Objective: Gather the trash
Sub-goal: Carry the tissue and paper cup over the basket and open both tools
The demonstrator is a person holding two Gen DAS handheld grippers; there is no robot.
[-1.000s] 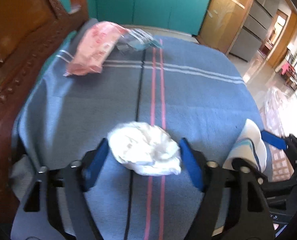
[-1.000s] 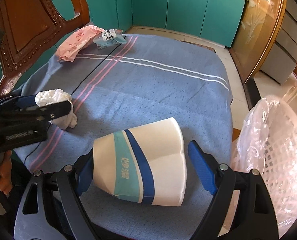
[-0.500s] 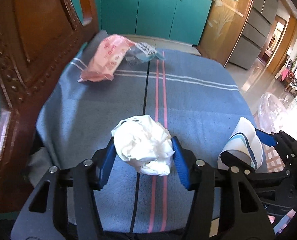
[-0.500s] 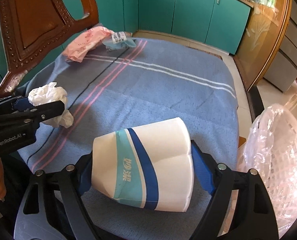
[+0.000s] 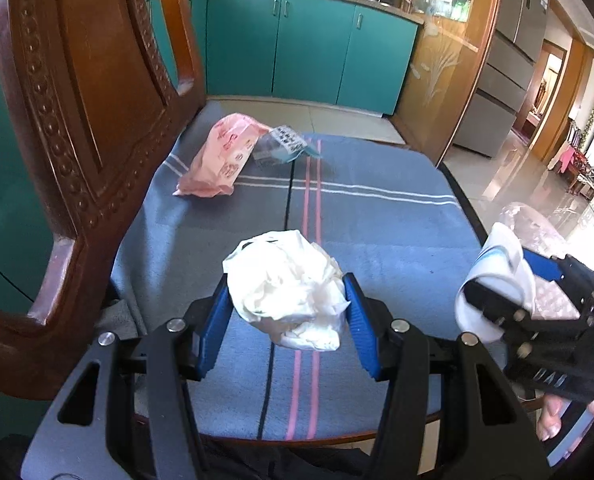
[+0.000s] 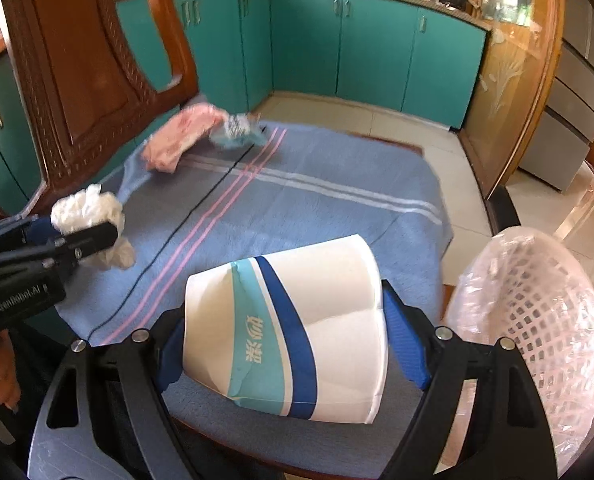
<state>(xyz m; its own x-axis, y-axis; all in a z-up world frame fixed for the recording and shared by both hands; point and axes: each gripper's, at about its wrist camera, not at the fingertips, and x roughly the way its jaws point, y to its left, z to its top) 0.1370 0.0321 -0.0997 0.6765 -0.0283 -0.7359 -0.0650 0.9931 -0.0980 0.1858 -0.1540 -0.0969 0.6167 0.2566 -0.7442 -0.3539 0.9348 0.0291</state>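
Observation:
My left gripper (image 5: 285, 312) is shut on a crumpled white tissue (image 5: 287, 300) and holds it above the blue striped cloth (image 5: 377, 220); it also shows in the right wrist view (image 6: 87, 210). My right gripper (image 6: 293, 340) is shut on a squashed white paper cup (image 6: 297, 340) with blue and teal bands, lifted off the cloth; the cup also shows in the left wrist view (image 5: 493, 280). A pink wrapper (image 5: 225, 156) and a clear plastic packet (image 5: 283, 146) lie at the cloth's far left corner.
A white mesh bin lined with clear plastic (image 6: 537, 320) stands on the floor to the right of the table. A carved wooden chair back (image 5: 77, 120) rises at the left. Teal cabinets (image 6: 377, 48) line the far wall.
Both grippers closed on their items and lifted them off the cloth, pulling back toward the near edge. The far wrappers have not moved.

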